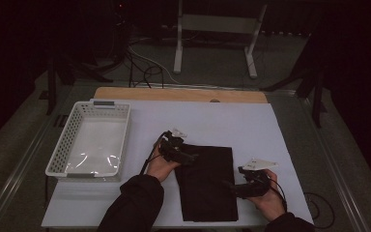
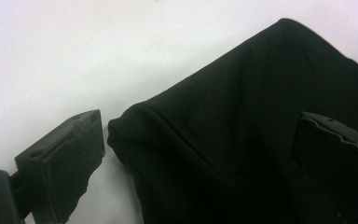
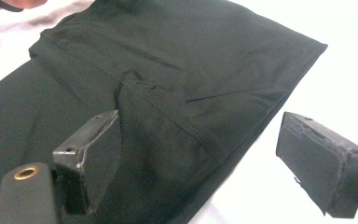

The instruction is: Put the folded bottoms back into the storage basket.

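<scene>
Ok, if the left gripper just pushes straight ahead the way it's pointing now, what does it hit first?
Most likely the black cloth. The left gripper is open, and the folded corner of the cloth already lies between its jaws, so any push forward should meet that fabric first. Depth is hard to judge.

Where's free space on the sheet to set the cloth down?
Bare white sheet runs between the basket and the black cloth, and along the far edge. A narrower strip lies right of the cloth. The near middle is crowded: left gripper and right gripper both at the cloth.
</scene>
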